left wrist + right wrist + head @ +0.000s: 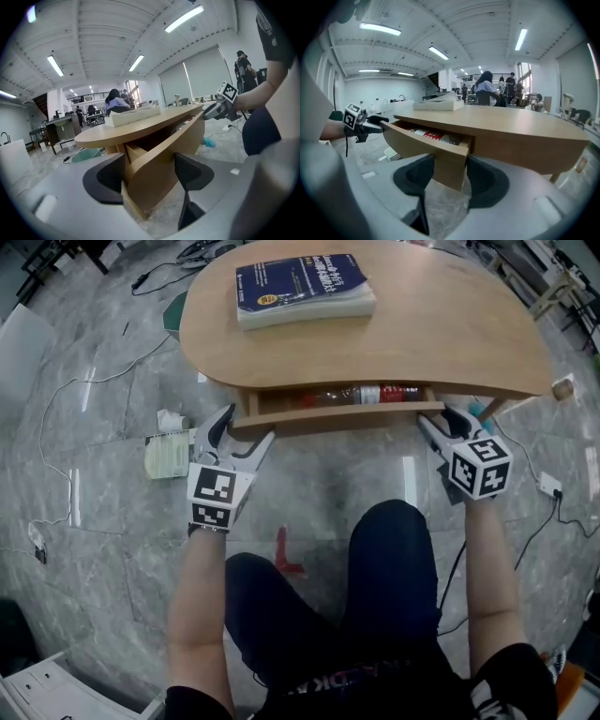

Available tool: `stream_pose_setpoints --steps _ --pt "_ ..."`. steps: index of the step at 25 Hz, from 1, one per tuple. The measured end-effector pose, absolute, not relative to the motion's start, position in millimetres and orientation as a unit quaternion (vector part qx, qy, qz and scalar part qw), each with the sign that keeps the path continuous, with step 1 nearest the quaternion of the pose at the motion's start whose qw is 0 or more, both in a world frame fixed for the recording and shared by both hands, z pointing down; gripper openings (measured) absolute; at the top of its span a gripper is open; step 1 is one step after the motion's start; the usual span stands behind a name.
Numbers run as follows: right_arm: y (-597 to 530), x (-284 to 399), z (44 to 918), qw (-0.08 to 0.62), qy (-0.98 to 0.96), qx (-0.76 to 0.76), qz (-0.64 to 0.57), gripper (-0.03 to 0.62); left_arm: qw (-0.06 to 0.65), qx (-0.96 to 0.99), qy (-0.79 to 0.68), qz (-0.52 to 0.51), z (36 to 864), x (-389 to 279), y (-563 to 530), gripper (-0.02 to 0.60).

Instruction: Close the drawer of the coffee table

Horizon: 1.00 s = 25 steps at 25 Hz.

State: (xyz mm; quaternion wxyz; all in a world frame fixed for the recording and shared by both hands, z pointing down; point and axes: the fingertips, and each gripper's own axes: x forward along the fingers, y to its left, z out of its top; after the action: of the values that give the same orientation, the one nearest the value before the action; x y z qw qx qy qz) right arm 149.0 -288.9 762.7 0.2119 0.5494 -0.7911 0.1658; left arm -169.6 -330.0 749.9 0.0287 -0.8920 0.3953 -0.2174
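The wooden coffee table point(403, 338) has its drawer point(337, 416) pulled partly out. Inside lies a bottle with a red label point(375, 393). My left gripper point(242, 430) is at the drawer front's left end. In the left gripper view the front panel point(154, 159) fills the gap between the jaws of that gripper point(150, 173). My right gripper point(439, 418) is at the right end. There too the jaws of the gripper point(451, 176) close on the panel's end point(450, 159). The other gripper point(358, 123) shows at the far end.
A thick blue book point(302, 287) lies on the tabletop. On the marble floor to the left lie a booklet point(169, 454), a crumpled tissue point(171, 418) and cables point(56, 418). A white plug point(550, 486) is at right. The person's knees point(394, 549) are just before the drawer.
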Motion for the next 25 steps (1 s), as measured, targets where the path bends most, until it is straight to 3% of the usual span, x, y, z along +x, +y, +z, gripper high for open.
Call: stream_pose_setpoints --steps 10,21,25 --pt "-314.8 154.2 763.9 0.170 -0.742 0.627 0.166 0.218 -0.009 -0.850 0.491 -0.191 753.1 -177.7 -357.9 0.379" --pt "-333.5 155.0 767.0 0.104 -0.678 0.701 0.194 0.210 -0.056 -0.802 0.569 -0.171 759.0 -182.5 -376.9 0.367" --pt "-339.1 148.9 768.1 0.053 -0.662 0.713 0.225 0.163 -0.065 -0.785 0.594 -0.159 758.1 -183.3 -380.5 0.367"
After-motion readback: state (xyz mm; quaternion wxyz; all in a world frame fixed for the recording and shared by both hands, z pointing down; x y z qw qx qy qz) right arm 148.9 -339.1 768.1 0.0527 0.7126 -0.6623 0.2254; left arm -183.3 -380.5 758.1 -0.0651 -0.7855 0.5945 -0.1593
